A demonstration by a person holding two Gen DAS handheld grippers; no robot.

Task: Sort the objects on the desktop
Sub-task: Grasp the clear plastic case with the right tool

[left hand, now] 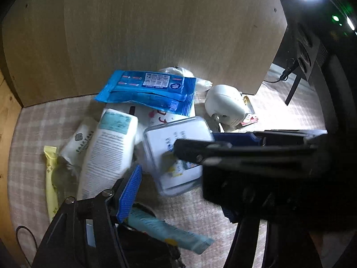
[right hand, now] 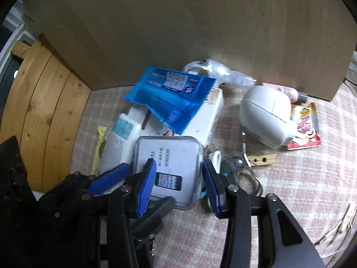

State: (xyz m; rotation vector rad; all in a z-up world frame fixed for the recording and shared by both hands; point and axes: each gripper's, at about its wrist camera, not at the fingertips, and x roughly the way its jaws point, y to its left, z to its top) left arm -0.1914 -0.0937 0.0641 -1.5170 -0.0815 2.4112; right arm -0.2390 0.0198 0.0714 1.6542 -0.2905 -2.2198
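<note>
A clear plastic box with a phone-picture card (right hand: 169, 169) lies in a pile on the checked cloth; it also shows in the left wrist view (left hand: 176, 154). My right gripper (right hand: 178, 184) is open, its blue pads on either side of the box's near end. My left gripper (left hand: 176, 169) is open beside it, one blue pad (left hand: 130, 192) low by a white bottle (left hand: 109, 154) and the other finger (left hand: 196, 151) lying over the box. A blue wipes pack (right hand: 171, 98) rests on a white carton (right hand: 209, 116).
A white rounded device (right hand: 267, 116), a red snack sachet (right hand: 305, 129), a wooden clothes peg (right hand: 263, 159), scissors (right hand: 247, 174), a yellow sachet (left hand: 51, 178) and a teal tube (left hand: 169, 232) lie around. A wood panel (right hand: 178, 33) stands behind. A black stand (left hand: 299, 51) is at right.
</note>
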